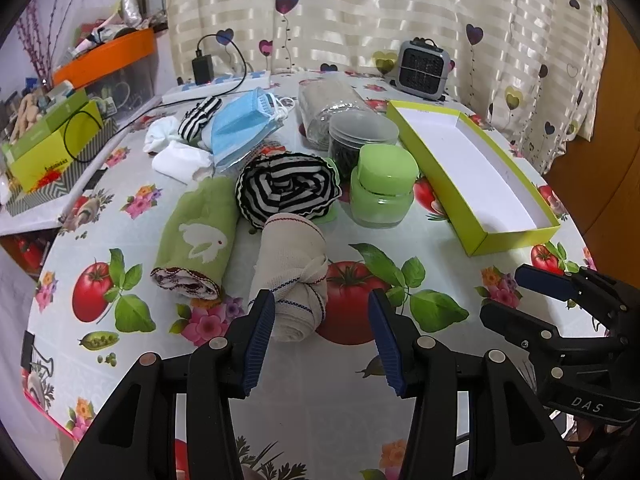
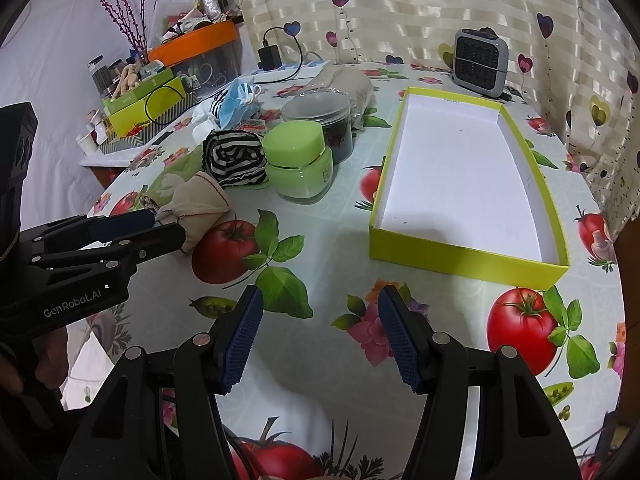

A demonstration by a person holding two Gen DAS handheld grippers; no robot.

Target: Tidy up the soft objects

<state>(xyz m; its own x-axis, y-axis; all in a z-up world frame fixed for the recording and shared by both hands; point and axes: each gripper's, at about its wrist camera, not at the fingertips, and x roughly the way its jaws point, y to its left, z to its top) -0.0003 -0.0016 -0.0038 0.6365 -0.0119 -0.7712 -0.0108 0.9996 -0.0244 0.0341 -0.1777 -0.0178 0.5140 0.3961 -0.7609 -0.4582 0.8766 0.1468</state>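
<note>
Our left gripper (image 1: 322, 334) stands wide around the near end of the beige cloth roll (image 1: 290, 276), and closing there could pinch only the knotted tip, so the roll sags or unwinds. It lies on the tablecloth (image 1: 400, 420), left of the lime box (image 1: 476, 236), long axis near-to-far. Our right gripper (image 2: 320, 336) hangs wide and empty.

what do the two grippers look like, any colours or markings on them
Both the left gripper and the right gripper are matte black plastic linkages with silver rivet pins and ribbed dark blue pads. The left's body reads GenRobot.AI in white; the right's shows "DAS".
</note>
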